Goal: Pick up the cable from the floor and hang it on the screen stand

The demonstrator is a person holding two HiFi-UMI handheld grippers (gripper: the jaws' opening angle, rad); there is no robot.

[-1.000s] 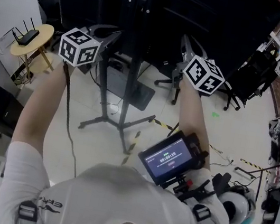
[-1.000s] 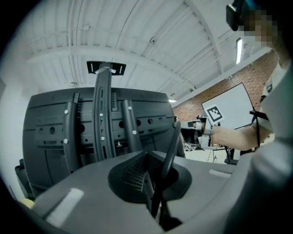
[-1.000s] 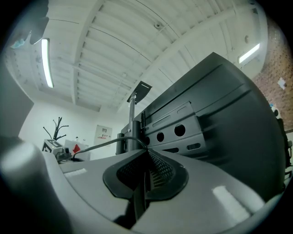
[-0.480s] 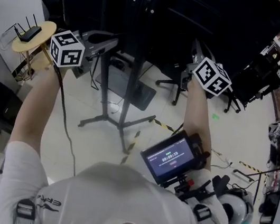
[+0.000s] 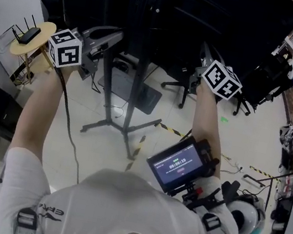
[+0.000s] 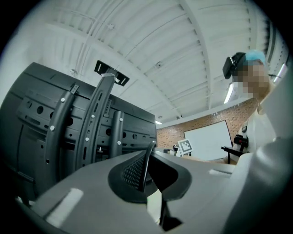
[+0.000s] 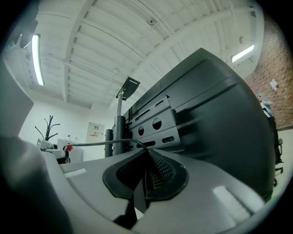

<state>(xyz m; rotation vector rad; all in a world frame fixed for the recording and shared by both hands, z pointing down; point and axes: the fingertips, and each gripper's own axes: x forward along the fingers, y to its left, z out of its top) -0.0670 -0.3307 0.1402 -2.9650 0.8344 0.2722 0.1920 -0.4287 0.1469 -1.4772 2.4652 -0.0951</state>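
Both grippers are raised behind the screen [image 5: 225, 21], one on each side of the stand [image 5: 135, 89] pole. The left gripper [image 5: 117, 35] has its jaws pinched tight on the cable [image 5: 69, 134], which drops from it along the left arm toward the floor [image 5: 104, 148]. Its tip lies just beside the pole's left edge. The right gripper [image 5: 204, 48] has its jaws narrow, closed on the same cable. In the right gripper view the cable leaves the jaws to the left, level and fairly taut, in front of the slotted bracket [image 7: 153, 123]. That gripper sits under the screen's lower edge, above a chair [image 5: 184, 89]. Open floor lies between the stand's legs and the person.
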